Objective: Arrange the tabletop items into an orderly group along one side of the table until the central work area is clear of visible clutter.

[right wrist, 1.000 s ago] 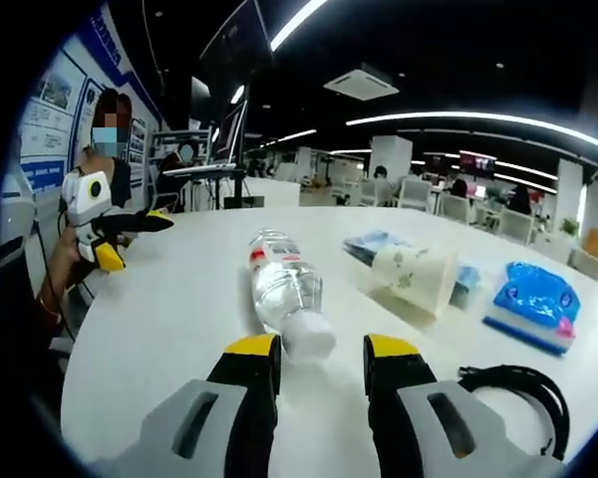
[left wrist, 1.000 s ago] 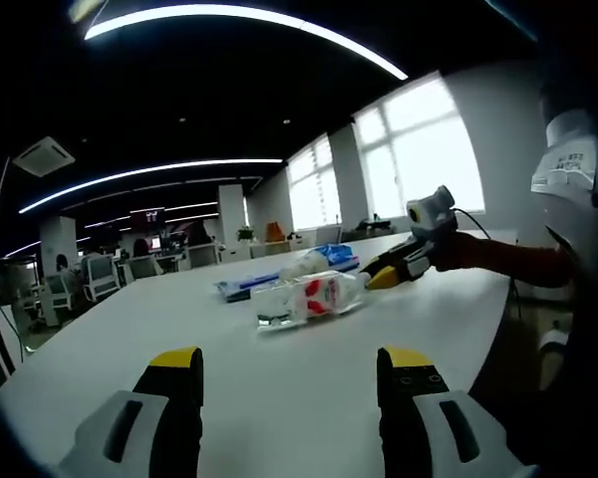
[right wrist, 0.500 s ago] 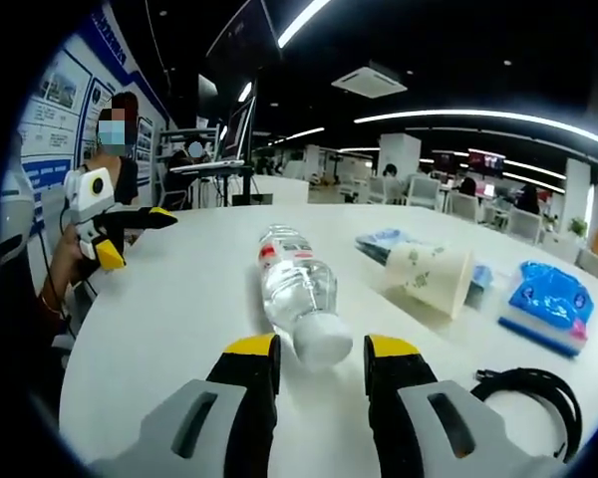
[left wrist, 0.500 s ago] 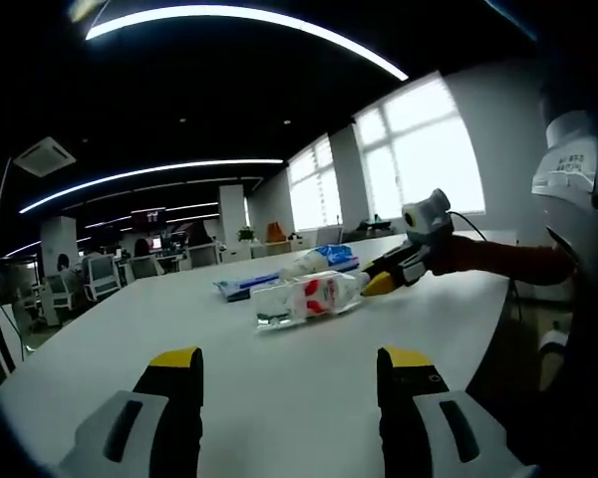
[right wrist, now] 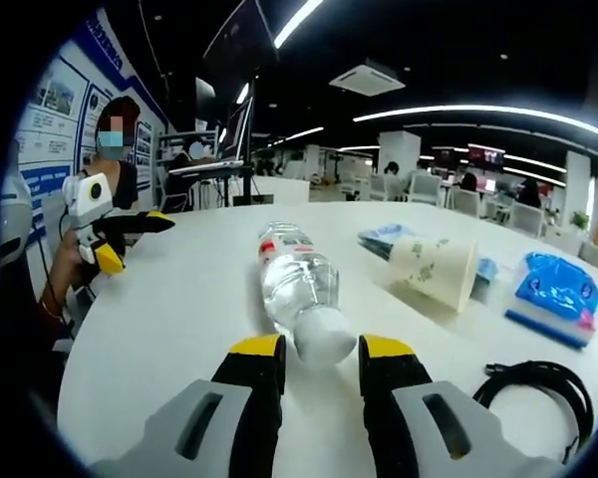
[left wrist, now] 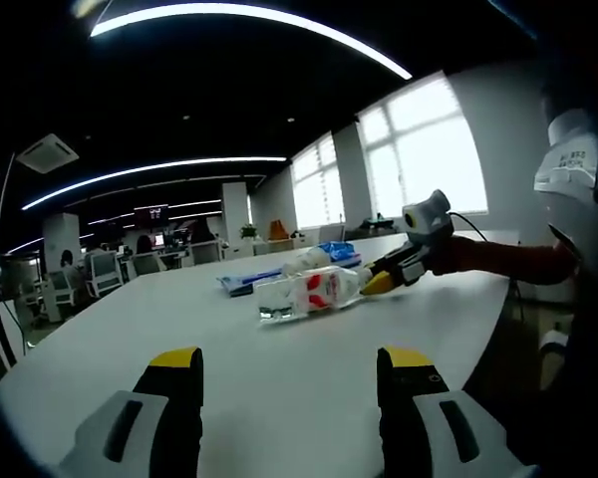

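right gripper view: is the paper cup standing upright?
No. The paper cup lies on its side on the table, its open mouth facing the water bottle.

Right gripper [right wrist: 319, 349]: jaws apart, either side of the cap
Water bottle [right wrist: 301, 289]: lying on white table [right wrist: 179, 299]
Paper cup [right wrist: 439, 269]: tipped over

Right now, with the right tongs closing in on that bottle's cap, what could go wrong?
The water bottle lies on its side with only its white cap between the open right tongs, so a nudge may roll it away. If it rolls right, it could knock the tipped paper cup. The black cable beside the right tongs might snag when they move.
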